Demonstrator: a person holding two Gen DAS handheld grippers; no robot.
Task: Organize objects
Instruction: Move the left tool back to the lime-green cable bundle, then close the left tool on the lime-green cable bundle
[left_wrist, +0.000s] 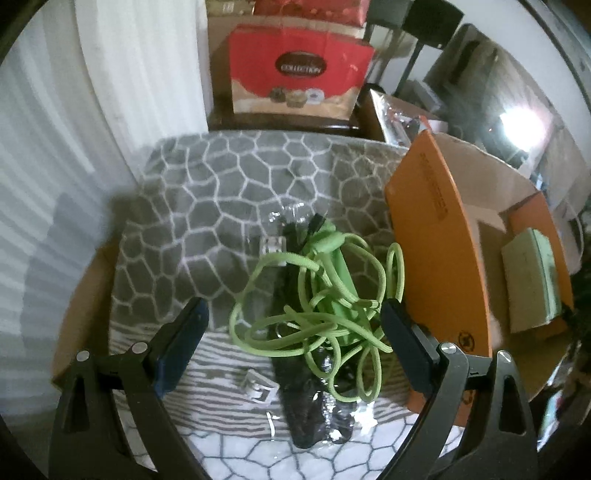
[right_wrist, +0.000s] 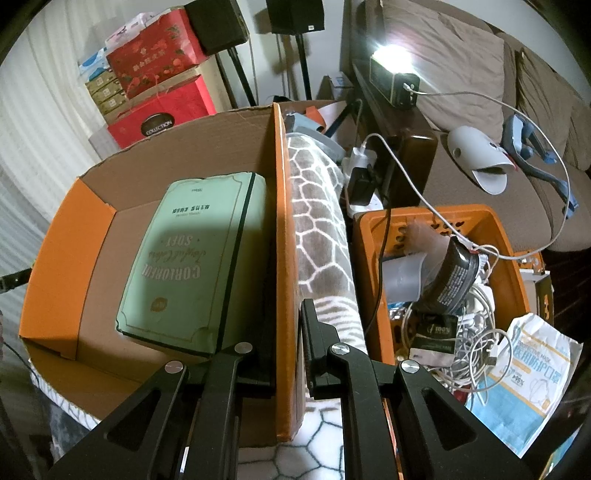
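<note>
Left gripper (left_wrist: 295, 347) hung with jaws wide apart, straddling the tangled green cord (left_wrist: 317, 299) at lower centre of the left wrist view; pads clear of it. The cord lay piled on a dark plastic-wrapped item (left_wrist: 306, 406) on the grey patterned blanket (left_wrist: 221, 192), probably lined up for a pick. Right gripper (right_wrist: 288, 350) was clamped on the wall of the orange cardboard box (right_wrist: 282, 221), bottom centre of the right wrist view, likely steadying it as the drop point. Inside the box, centre left, lay a green packet (right_wrist: 192, 258). An orange basket (right_wrist: 509, 251) of cables sat at right.
</note>
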